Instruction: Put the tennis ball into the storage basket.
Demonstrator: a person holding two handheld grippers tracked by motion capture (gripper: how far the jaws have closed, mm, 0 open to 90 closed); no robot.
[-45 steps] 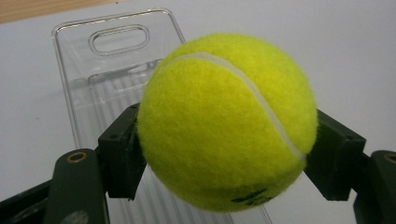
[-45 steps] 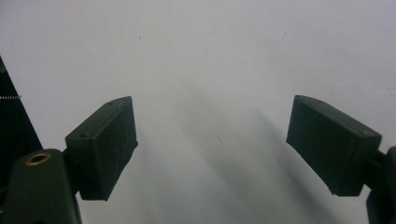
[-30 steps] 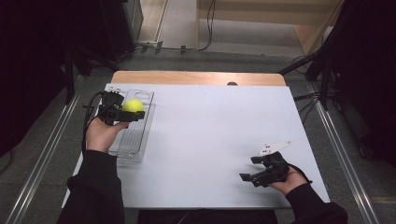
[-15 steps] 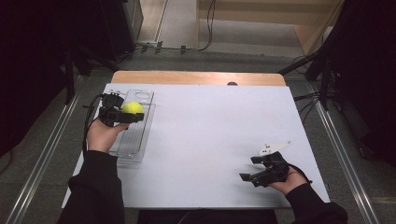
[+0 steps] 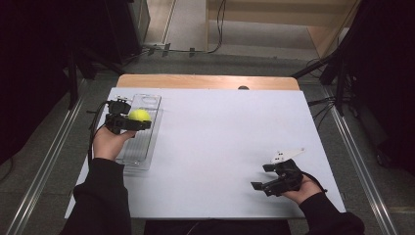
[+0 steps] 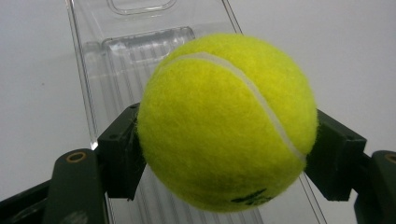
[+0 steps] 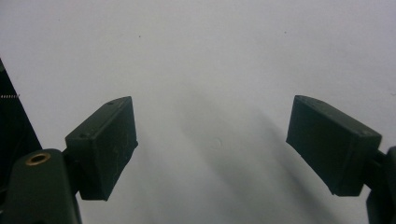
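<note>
A yellow tennis ball [image 5: 139, 115] [image 6: 224, 121] is clamped between the jaws of my left gripper [image 5: 131, 120] [image 6: 224, 161], held just above a clear plastic tray [image 5: 139, 139] [image 6: 116, 60] at the left side of the white table [image 5: 215, 137]. The tray is long, ribbed and lies lengthwise away from me. My right gripper [image 5: 266, 177] [image 7: 212, 149] rests low over the table's front right area, jaws wide apart with bare white surface between them.
A wooden strip [image 5: 205, 81] runs along the table's far edge. Metal rails [image 5: 44, 161] flank the table on the floor at both sides. Cables lie on the floor beyond the far edge.
My left gripper has carried the ball a little toward the far end of the tray. The right gripper has stayed in place.
</note>
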